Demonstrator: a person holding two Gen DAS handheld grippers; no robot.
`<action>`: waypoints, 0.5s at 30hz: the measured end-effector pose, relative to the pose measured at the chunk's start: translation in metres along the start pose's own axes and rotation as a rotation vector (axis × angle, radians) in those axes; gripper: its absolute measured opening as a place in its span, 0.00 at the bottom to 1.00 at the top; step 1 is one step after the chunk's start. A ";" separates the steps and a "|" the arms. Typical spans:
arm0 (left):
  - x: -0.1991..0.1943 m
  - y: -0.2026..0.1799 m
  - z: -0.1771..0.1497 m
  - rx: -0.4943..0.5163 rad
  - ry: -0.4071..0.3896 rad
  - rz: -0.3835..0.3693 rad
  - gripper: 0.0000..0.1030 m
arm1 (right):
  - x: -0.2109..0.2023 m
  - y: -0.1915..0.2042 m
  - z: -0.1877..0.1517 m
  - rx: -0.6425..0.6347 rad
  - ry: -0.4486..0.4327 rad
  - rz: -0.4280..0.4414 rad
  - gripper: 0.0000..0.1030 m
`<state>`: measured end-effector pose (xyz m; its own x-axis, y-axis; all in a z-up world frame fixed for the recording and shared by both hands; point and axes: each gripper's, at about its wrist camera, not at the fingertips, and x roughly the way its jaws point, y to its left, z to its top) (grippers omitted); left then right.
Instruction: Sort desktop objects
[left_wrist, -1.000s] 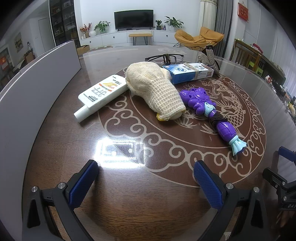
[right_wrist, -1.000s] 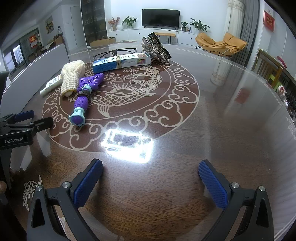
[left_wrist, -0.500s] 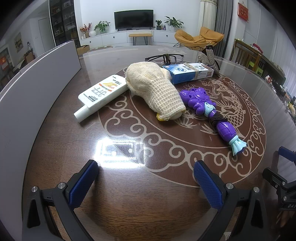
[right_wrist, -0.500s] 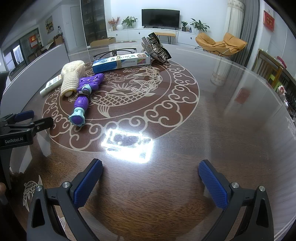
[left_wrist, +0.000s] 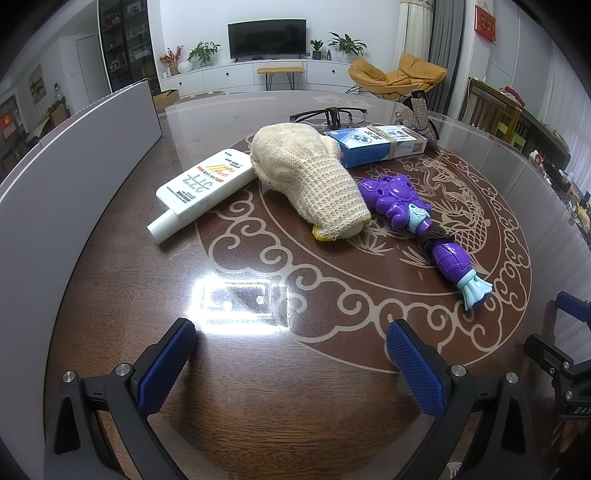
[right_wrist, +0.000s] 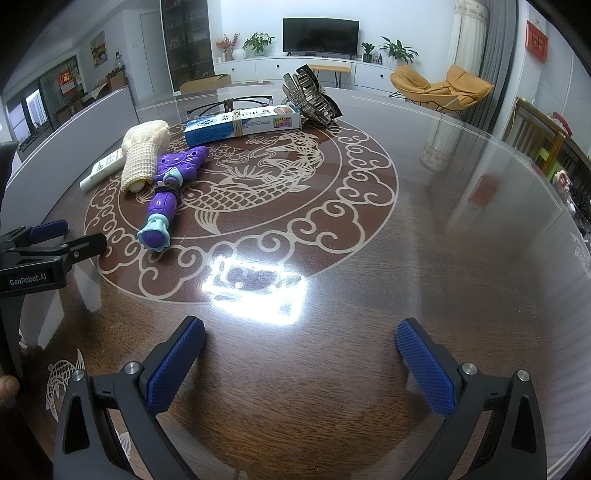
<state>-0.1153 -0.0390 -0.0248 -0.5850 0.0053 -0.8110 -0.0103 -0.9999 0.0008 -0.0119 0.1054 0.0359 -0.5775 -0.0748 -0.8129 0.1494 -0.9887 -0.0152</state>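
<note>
On the round dark table lie a white sunscreen tube (left_wrist: 201, 190), a cream knitted mitt (left_wrist: 306, 181), a blue-and-white box (left_wrist: 376, 146) bound with a rubber band, a purple toy wand (left_wrist: 417, 225), black glasses (left_wrist: 327, 114) and a rhinestone hair claw (right_wrist: 310, 98). The mitt (right_wrist: 144, 155), wand (right_wrist: 171, 192), box (right_wrist: 242, 123) and tube (right_wrist: 101, 170) also show in the right wrist view. My left gripper (left_wrist: 290, 362) is open and empty, short of the objects. My right gripper (right_wrist: 301, 363) is open and empty over bare table, to the right of the left one.
A grey panel (left_wrist: 74, 173) stands along the table's left side. The table (right_wrist: 461, 229) has a dragon inlay and a bright lamp glare. The right gripper's tip (left_wrist: 569, 332) shows at the left view's right edge. Chairs stand beyond the far right rim.
</note>
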 end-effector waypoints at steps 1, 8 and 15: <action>0.001 0.001 0.001 0.000 0.000 0.000 1.00 | 0.000 0.000 0.000 0.000 0.000 0.000 1.00; 0.000 0.000 0.000 0.000 0.000 0.000 1.00 | 0.000 0.000 0.000 0.000 0.000 0.000 1.00; 0.000 0.000 0.000 0.000 0.000 0.000 1.00 | 0.000 0.000 0.000 0.000 0.000 0.000 1.00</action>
<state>-0.1154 -0.0391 -0.0248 -0.5850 0.0053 -0.8110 -0.0103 -0.9999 0.0009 -0.0122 0.1051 0.0359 -0.5775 -0.0749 -0.8129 0.1493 -0.9887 -0.0150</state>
